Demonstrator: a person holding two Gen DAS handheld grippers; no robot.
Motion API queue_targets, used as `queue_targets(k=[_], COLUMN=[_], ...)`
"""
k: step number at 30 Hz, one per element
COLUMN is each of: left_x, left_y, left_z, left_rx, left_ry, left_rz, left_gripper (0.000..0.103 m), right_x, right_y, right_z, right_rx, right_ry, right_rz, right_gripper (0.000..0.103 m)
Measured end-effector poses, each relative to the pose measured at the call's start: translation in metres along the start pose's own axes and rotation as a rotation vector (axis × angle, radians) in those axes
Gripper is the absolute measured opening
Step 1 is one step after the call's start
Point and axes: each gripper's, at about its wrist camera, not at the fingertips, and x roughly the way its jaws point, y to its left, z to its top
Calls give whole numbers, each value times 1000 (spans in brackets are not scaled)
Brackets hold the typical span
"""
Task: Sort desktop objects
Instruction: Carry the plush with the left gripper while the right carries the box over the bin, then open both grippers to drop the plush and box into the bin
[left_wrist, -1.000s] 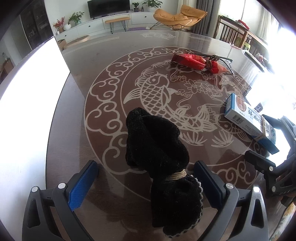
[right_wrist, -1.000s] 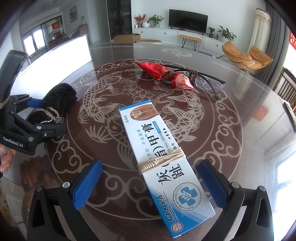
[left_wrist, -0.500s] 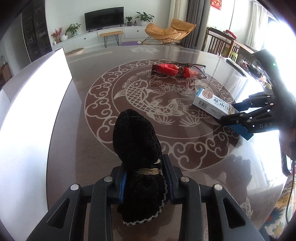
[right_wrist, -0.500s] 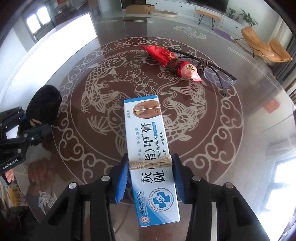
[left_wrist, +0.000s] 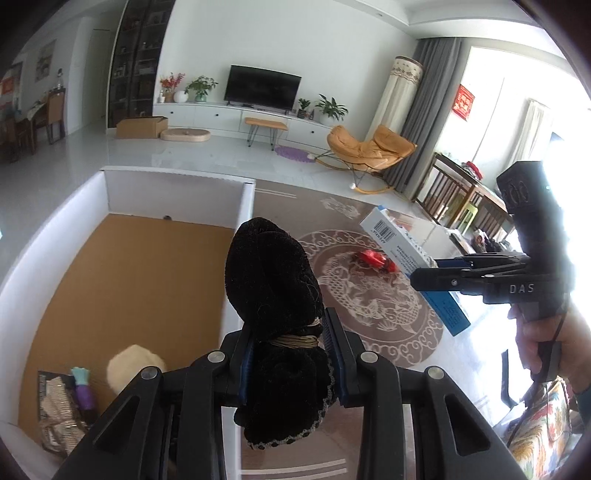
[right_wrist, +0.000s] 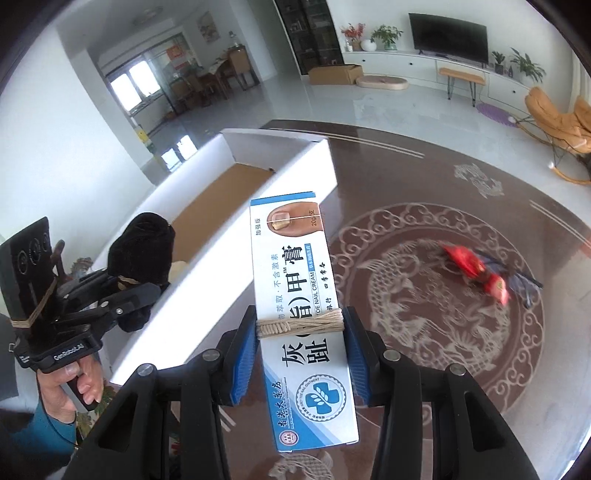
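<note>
My left gripper (left_wrist: 291, 336) is shut on a black fuzzy bundle (left_wrist: 273, 280) tied with twine, held in the air at the right wall of the white bin (left_wrist: 177, 195). My right gripper (right_wrist: 301, 325) is shut on a blue-and-white nail cream box (right_wrist: 295, 266), its pads pressing at the twine wrap, lifted above the table beside the white bin (right_wrist: 280, 162). In the left wrist view the cream box (left_wrist: 391, 236) and the right gripper (left_wrist: 443, 273) hang at the right. The right wrist view has the black bundle (right_wrist: 144, 243) and the left gripper (right_wrist: 122, 291) at its left.
A red packet tied to dark glasses (right_wrist: 472, 266) lies on the brown patterned table (right_wrist: 406, 177). Inside the bin lie a cream fluffy ball (left_wrist: 133, 365), a purple-and-teal item (left_wrist: 83, 387) and a beige knit piece (left_wrist: 59, 402). A hand (right_wrist: 74, 384) holds the left gripper.
Both grippers went from open around their objects to shut on them. Both then rose off the table with their loads and swung toward the white bin.
</note>
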Motion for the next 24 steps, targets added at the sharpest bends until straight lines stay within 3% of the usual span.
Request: queue_targets(k=[5, 11, 15, 17, 19, 23, 24], left_x=[-9, 3, 12, 10, 3, -10, -13], left_y=[91, 133, 144, 149, 150, 143, 137], left_z=[0, -25, -38, -42, -44, -42, -41], left_rx=[-110, -162, -177, -188, -193, -202, -201], left_ry=[50, 144, 199, 202, 163, 106, 90], left_rz=[162, 251, 317, 352, 379, 378, 367], left_gripper=[33, 33, 39, 72, 85, 85, 85], right_x=[49, 119, 170, 185, 179, 140, 128], right_y=[100, 176, 186, 181, 172, 156, 150], right_z=[43, 53, 41, 34, 30, 26, 21], right_rx=[-60, -21, 39, 81, 90, 34, 14], right_ry=[-2, 31, 104, 128, 90, -35, -72], right_rz=[148, 274, 275, 278, 276, 254, 229], right_gripper=[45, 45, 47, 61, 79, 82, 87])
